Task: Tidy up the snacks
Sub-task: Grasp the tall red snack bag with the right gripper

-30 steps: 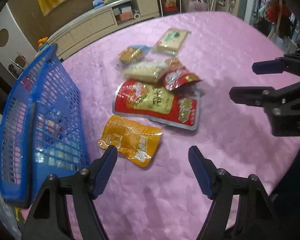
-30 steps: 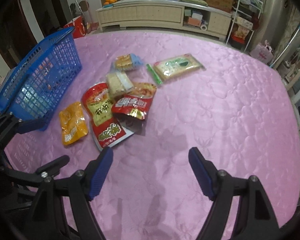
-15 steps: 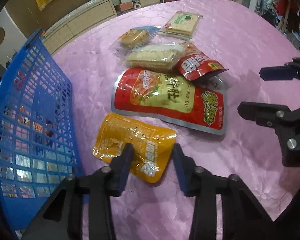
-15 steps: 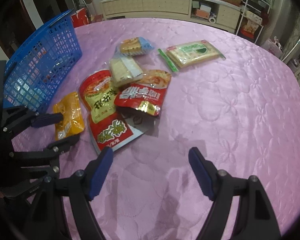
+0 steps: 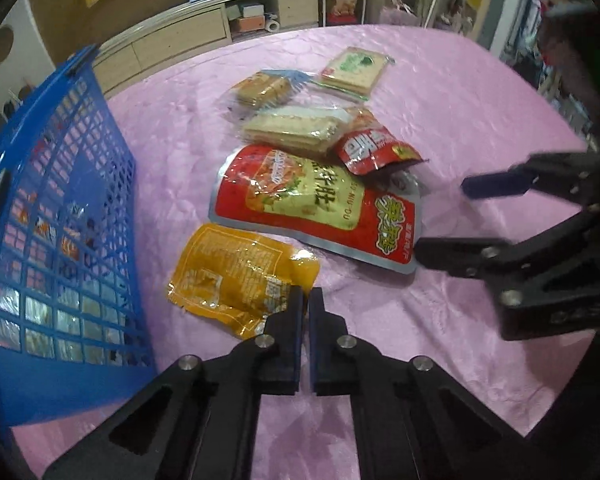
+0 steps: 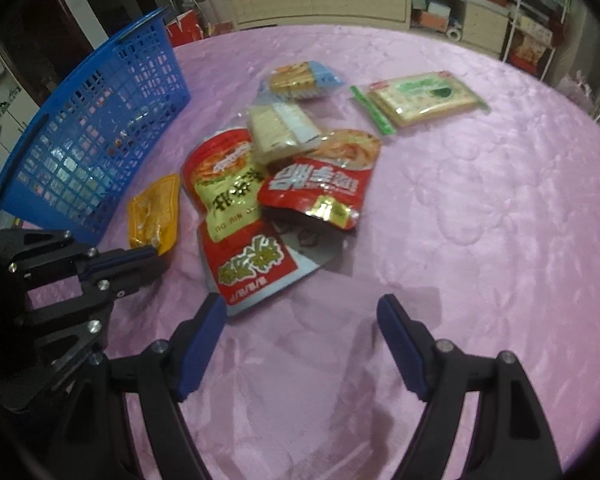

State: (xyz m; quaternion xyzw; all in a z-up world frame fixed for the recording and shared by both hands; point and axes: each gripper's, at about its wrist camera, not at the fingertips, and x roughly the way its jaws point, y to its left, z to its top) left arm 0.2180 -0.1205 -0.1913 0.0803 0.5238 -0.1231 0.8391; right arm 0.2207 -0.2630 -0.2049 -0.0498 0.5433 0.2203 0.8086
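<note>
Left wrist view: pink quilted worktop (image 5: 460, 92) carries a blue mesh basket (image 5: 60, 216) at left. Just right of it lies a yellow pouch (image 5: 236, 276); beyond that a large red pouch (image 5: 320, 208), overlapped at its far right corner by a small red pouch (image 5: 372, 148) and a clear cracker pack (image 5: 296, 128). Farther off: a blue-ended biscuit pack (image 5: 264, 88) and a green-labelled cracker pack (image 5: 356, 68). No obstruction between pouches and basket.

Versus one second ago: left tongs (image 5: 305, 300) have just been closing, and the snacks loom nearer in both views.

Left tongs now pinch the near right corner of the yellow pouch, pitched steeply down. Right tongs (image 6: 300, 312) stand wide apart, gripping nothing, pitched down at bare cloth, left tip at the near edge of the large red pouch.
</note>
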